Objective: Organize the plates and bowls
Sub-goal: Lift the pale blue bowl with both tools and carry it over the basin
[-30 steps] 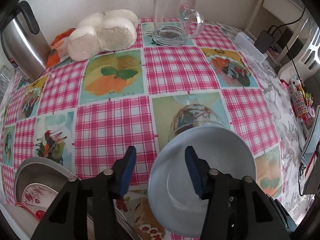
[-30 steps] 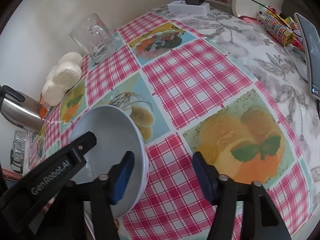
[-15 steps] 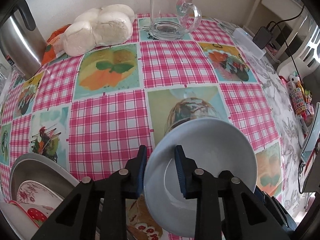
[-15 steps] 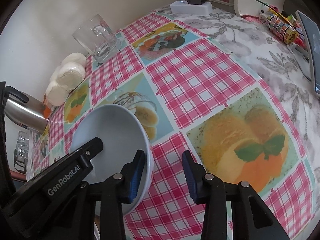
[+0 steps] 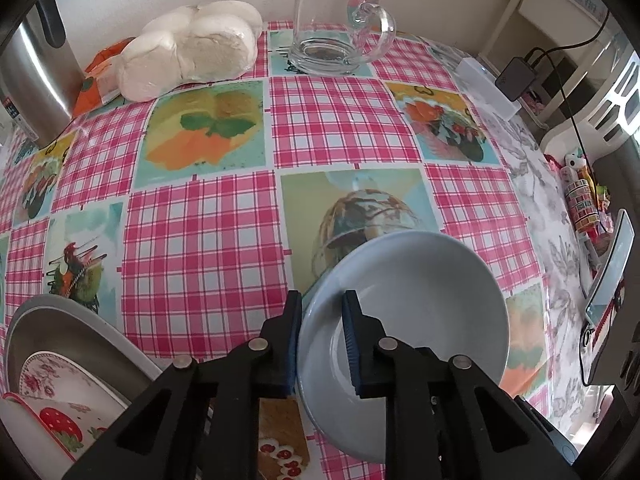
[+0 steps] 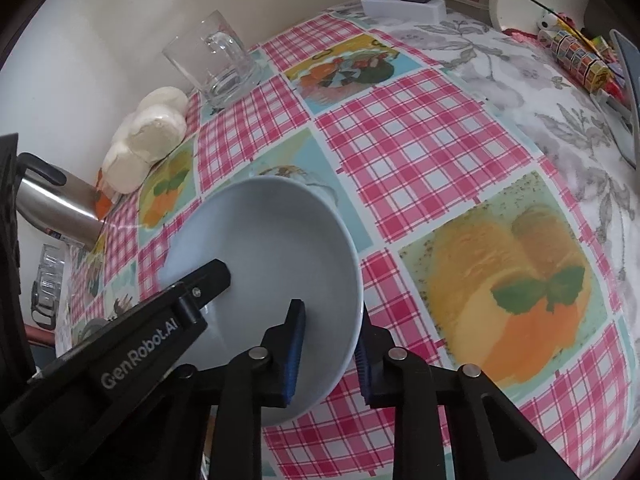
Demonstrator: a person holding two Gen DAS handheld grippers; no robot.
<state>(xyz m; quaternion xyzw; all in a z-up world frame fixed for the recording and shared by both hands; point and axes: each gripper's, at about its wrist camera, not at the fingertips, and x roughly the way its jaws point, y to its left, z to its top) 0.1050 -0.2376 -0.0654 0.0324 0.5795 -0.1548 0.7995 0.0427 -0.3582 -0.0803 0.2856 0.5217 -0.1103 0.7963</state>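
Reading across my two feeds, left to right:

Kettle (image 5: 34, 76): steel, at the far left edge of the table, near the wall.
Tray (image 5: 76, 330): grey metal, near left corner; I see a floral plate (image 5: 52, 376) in it and a strawberry plate (image 5: 60, 430) overlapping it at the near edge.
Buns (image 5: 192, 50): white, wrapped, at the back beside the kettle, on an orange packet (image 5: 96, 76).
Mug (image 5: 336, 28): clear glass, upright, at the back, right of the buns.
Left gripper (image 5: 320, 340): I have it clenched on the left rim of the bowl (image 5: 420, 304), one blue pad outside, one inside.
Bowl: pale blue, tilted, held by both tools over the tablecloth (image 5: 200, 240), above the ice-cream picture.
Right gripper (image 6: 328, 360): pinching the bowl's right rim, left pad inside the bowl, right pad against the outer wall.
Adapter (image 5: 516, 78): black, plugged in on a white box (image 5: 486, 88) at the far right corner.
Phone (image 5: 610, 264): propped at the right edge, beside a roll of patterned tape (image 5: 582, 200).
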